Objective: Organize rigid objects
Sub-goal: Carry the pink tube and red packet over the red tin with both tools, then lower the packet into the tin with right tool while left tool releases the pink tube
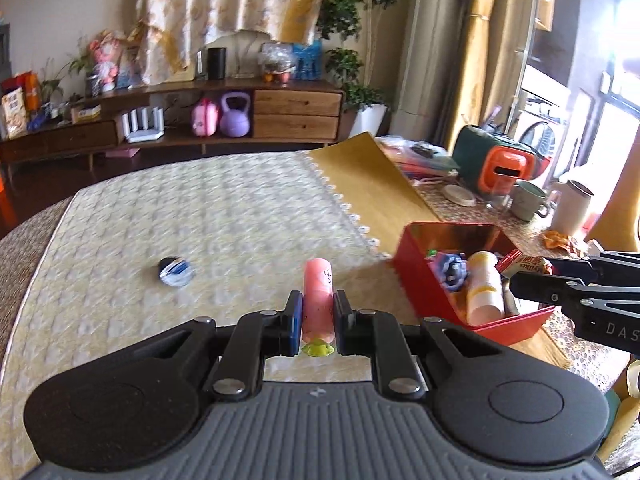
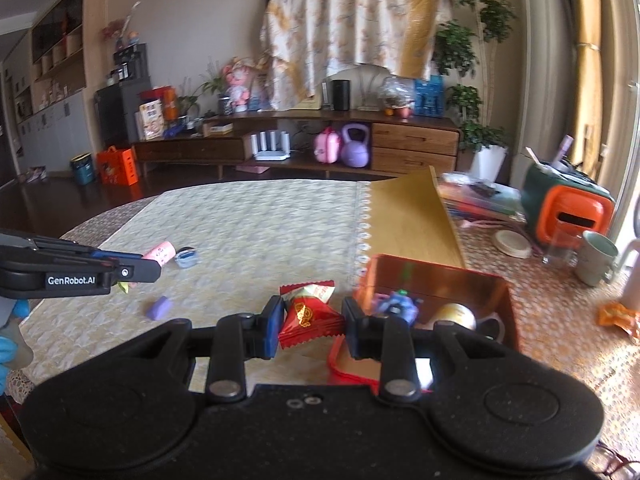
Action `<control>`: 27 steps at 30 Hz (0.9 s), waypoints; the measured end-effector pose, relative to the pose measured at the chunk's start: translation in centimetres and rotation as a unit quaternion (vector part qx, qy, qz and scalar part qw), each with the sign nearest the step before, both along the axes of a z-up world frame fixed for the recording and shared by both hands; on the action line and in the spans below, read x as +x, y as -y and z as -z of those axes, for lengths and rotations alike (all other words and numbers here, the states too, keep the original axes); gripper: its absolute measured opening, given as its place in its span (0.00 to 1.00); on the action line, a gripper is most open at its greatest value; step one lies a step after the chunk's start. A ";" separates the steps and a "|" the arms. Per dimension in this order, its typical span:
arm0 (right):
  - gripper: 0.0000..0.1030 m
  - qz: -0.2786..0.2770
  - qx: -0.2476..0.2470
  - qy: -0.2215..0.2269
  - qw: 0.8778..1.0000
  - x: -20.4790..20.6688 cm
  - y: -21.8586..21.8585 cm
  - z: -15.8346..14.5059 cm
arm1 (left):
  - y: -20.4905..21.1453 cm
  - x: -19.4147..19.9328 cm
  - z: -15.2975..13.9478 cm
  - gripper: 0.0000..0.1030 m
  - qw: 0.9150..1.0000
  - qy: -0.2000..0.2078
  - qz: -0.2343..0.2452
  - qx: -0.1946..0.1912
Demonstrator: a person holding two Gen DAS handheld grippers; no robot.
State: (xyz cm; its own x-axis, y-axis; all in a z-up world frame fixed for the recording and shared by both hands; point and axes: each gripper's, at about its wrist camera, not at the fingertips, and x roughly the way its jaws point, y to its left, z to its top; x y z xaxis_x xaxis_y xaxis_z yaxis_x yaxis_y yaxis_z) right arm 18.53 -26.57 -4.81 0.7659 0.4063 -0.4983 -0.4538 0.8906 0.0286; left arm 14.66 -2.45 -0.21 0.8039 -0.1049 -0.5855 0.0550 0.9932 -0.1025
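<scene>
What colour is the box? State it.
Red, with a shiny copper-toned inside; the box shows best in the left wrist view.

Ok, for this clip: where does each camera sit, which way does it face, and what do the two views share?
Left wrist: on the left tongs, facing across the table; they clamp a pink tube; right tongs enter at right.
Right wrist: on the right tongs, facing the same way; they clamp a red packet; left tongs enter at left.
Shared: red box, small round jar, wooden sideboard.
</scene>
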 end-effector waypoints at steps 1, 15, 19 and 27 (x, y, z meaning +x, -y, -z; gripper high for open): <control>0.29 0.005 0.002 0.000 1.000 0.0 0.6 0.0 | 0.6 0.1 -0.1 0.15 1.000 0.001 0.005 0.002; 0.29 0.058 -0.007 -0.019 0.998 1.8 6.1 1.9 | 9.0 5.7 0.8 0.15 0.996 -0.012 0.082 0.021; 0.29 0.066 -0.004 -0.024 0.998 2.6 7.0 2.3 | 11.1 7.8 1.5 0.15 0.994 -0.016 0.101 0.035; 0.29 0.068 -0.001 -0.035 0.997 4.8 7.9 3.4 | 14.7 12.5 3.0 0.15 0.989 -0.031 0.134 0.054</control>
State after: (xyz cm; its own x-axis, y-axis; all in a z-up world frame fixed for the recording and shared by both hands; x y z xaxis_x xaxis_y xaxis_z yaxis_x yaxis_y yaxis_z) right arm 23.35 -34.42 -8.20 0.7780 0.2997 -0.5521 -0.3250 0.9442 0.0545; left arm 27.17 -17.12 -3.21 0.7178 -0.2432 -0.6524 0.3149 0.9491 -0.0073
